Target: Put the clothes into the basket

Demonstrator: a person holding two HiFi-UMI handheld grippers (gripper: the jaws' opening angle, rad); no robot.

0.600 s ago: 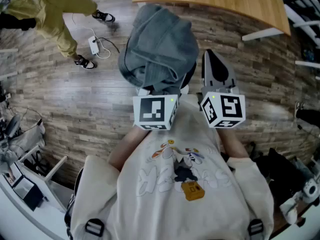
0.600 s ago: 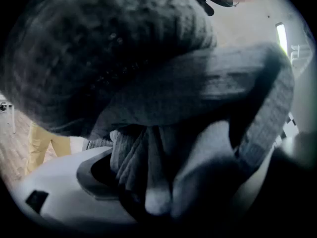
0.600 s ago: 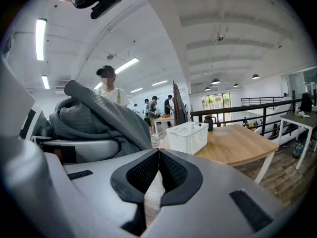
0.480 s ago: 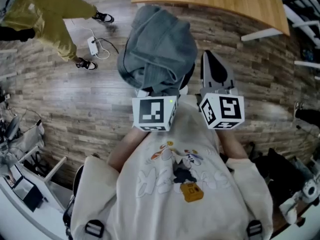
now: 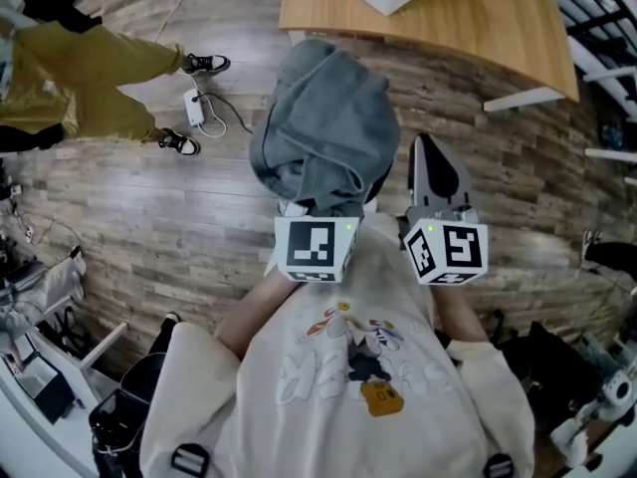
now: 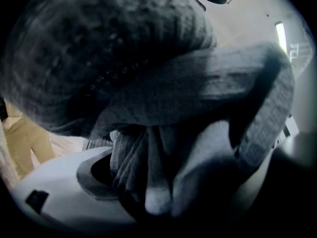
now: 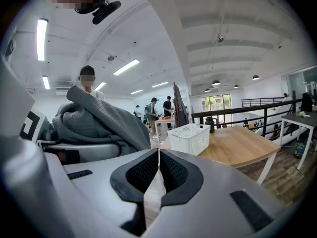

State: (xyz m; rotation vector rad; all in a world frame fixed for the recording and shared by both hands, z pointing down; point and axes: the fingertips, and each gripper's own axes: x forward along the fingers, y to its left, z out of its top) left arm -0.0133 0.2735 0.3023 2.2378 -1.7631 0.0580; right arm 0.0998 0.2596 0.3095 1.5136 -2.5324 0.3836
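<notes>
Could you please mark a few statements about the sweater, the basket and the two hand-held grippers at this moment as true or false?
1. The grey sweater is bunched in the left hand-held gripper, clear of the floor. True.
2. The right hand-held gripper holds a second garment. False: its jaws are together with nothing between them.
3. The white basket stands on the floor. False: it stands on the wooden table.
4. A person in olive trousers stands on the floor at the upper left of the head view. True.
</notes>
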